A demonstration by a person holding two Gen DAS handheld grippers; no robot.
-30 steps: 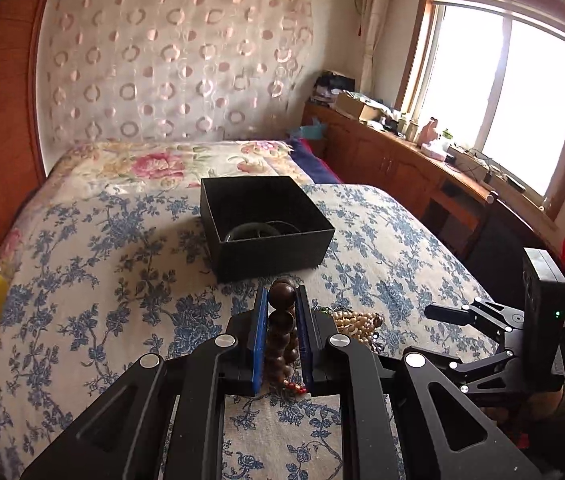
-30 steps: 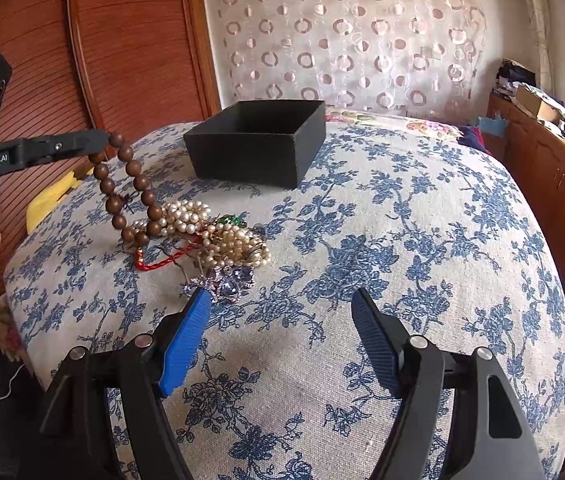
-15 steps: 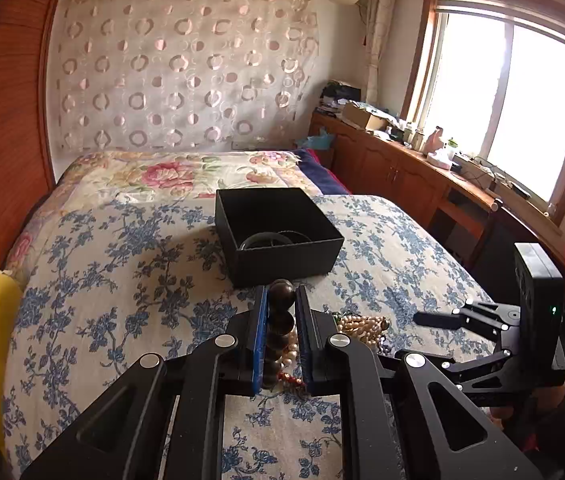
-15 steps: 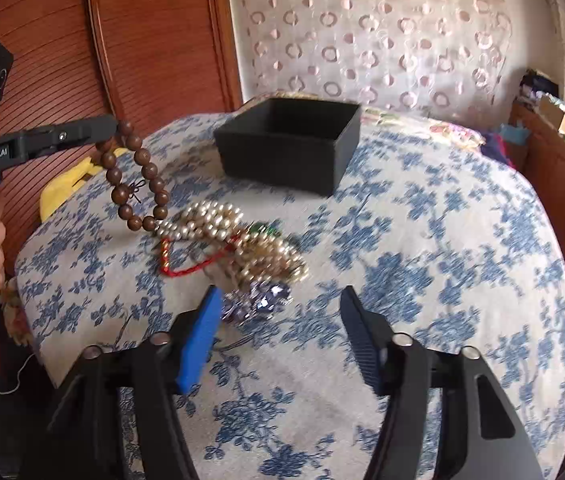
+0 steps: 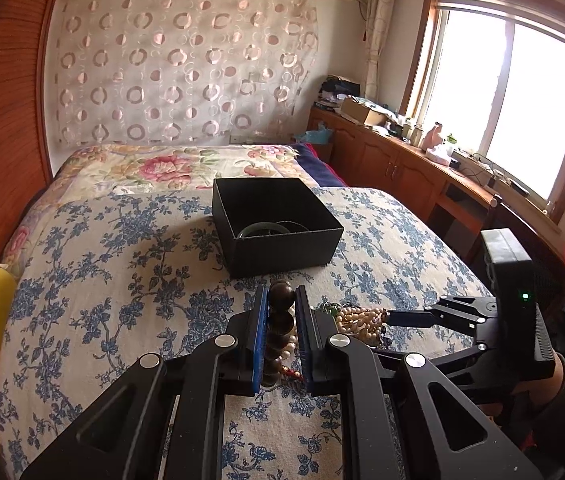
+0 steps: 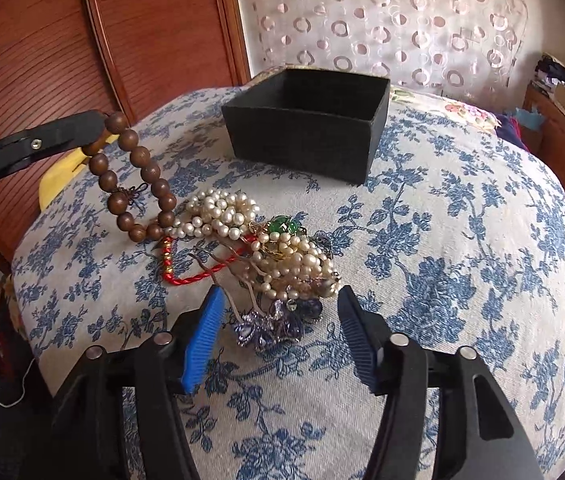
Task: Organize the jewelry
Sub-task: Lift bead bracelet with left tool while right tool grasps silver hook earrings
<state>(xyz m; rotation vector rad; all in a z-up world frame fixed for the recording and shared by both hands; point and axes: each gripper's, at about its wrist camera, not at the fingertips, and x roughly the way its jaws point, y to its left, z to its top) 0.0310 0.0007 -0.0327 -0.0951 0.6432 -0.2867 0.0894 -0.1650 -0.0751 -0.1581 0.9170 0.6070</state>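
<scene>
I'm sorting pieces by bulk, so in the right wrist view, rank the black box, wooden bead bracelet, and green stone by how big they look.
1. black box
2. wooden bead bracelet
3. green stone

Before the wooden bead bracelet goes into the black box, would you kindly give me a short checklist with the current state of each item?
1. Left tongs shut on the wooden bead bracelet: ok.
2. Bracelet lifted clear of the pearl strands: not ok; its lowest beads hang right at the pile's edge.
3. Black box open on top: ok.
4. Room in the box: cannot tell; a dark ring-shaped item already lies inside, and the rest of the floor is hidden.
5. Right tongs out of the path: ok; they are open, low over the purple piece, near side of the pile.
</scene>
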